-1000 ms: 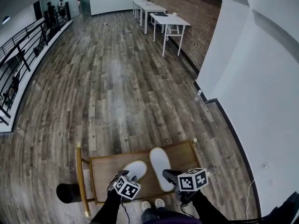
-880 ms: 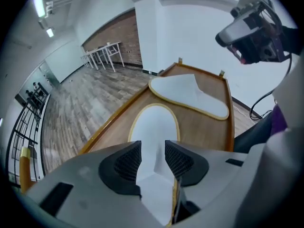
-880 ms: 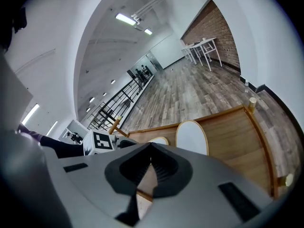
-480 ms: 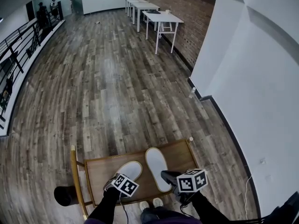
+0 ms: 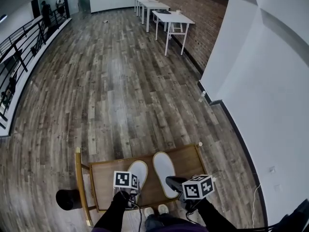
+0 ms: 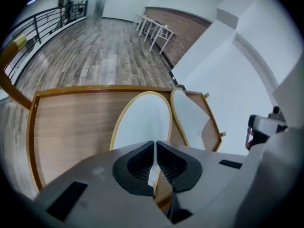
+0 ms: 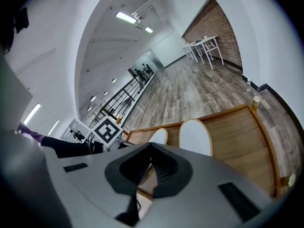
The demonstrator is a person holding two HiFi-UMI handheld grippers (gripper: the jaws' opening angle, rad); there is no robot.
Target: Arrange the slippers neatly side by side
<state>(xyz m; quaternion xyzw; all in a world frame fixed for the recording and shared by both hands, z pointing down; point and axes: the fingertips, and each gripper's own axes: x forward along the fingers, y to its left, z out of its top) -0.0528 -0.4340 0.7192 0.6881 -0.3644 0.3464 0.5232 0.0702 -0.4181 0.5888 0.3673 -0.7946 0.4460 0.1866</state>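
Grey-brown plank floor fills most of the head view. Brick wall at upper right, row of white tables against it. Big white wall down the right side, dark skirting at its foot. Small pale thing on the floor at the wall corner, too small to tell. Black railing along left edge; two people standing far upper left. Low wooden stand at bottom centre, gold frame rail on its left side. Black round object just left of the rail. Thin cable at lower right.
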